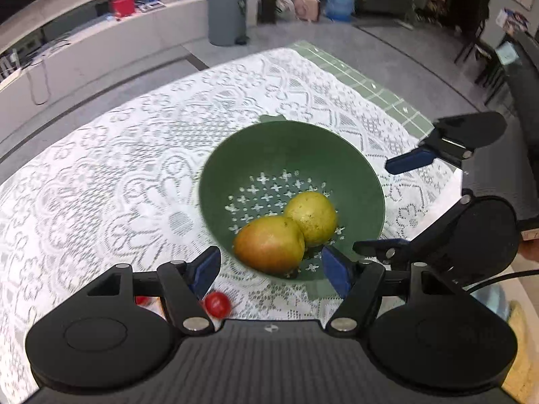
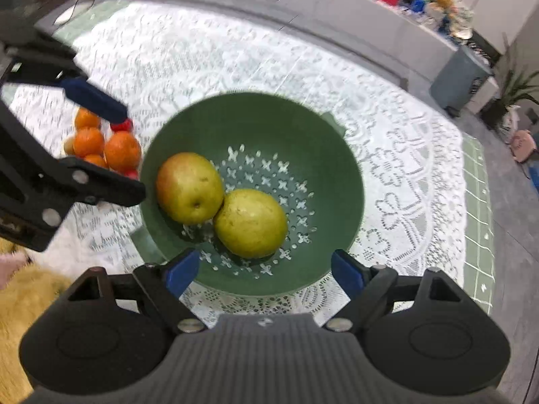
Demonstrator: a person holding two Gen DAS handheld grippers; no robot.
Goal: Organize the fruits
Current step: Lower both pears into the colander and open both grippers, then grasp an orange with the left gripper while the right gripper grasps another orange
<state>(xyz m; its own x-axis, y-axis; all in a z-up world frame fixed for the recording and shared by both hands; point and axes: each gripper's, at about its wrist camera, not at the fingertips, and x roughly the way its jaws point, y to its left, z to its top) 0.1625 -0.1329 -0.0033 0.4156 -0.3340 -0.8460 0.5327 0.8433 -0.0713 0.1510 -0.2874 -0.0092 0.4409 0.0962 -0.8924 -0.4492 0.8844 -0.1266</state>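
A green colander bowl stands on the lace cloth and holds two pears. One pear is red-tinged, the other yellow-green, and they touch. My left gripper hangs open above the bowl's near-left rim with nothing between its blue pads. My right gripper is open above the bowl's other side, also empty. A pile of oranges with small red tomatoes lies on the cloth beside the bowl. One red tomato shows under the left gripper.
A white lace cloth covers a green tiled table. Beyond the table are a grey bin, a water bottle and a long white counter. Something yellow and fluffy lies at the table's near edge.
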